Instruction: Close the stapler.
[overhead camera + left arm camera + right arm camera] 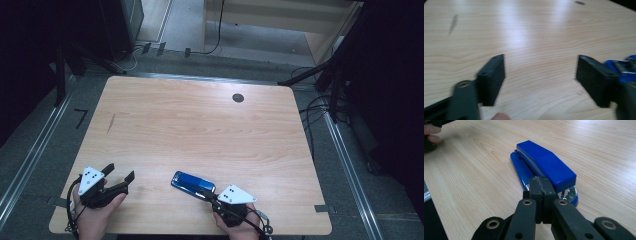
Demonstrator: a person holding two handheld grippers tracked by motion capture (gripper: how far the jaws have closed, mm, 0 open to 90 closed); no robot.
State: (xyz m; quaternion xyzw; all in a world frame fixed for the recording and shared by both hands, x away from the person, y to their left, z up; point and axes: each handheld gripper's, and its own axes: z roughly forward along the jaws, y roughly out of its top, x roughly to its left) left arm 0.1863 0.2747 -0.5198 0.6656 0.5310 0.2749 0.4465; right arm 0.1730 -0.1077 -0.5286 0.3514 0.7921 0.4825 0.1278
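- The stapler (193, 183) lies flat on the table (200, 125), near the front edge, right of middle.
- The right gripper (541, 185) has its jaws pressed together with nothing between them, tips touching or just short of the stapler's near end; which one is hard to tell.
- The left gripper (119, 173) sits near the front left corner, jaws wide apart and empty, well apart from the stapler.
- Judgement: the stapler looks set down or pushed into place; no grip holds it, so any lifting or moving is left.
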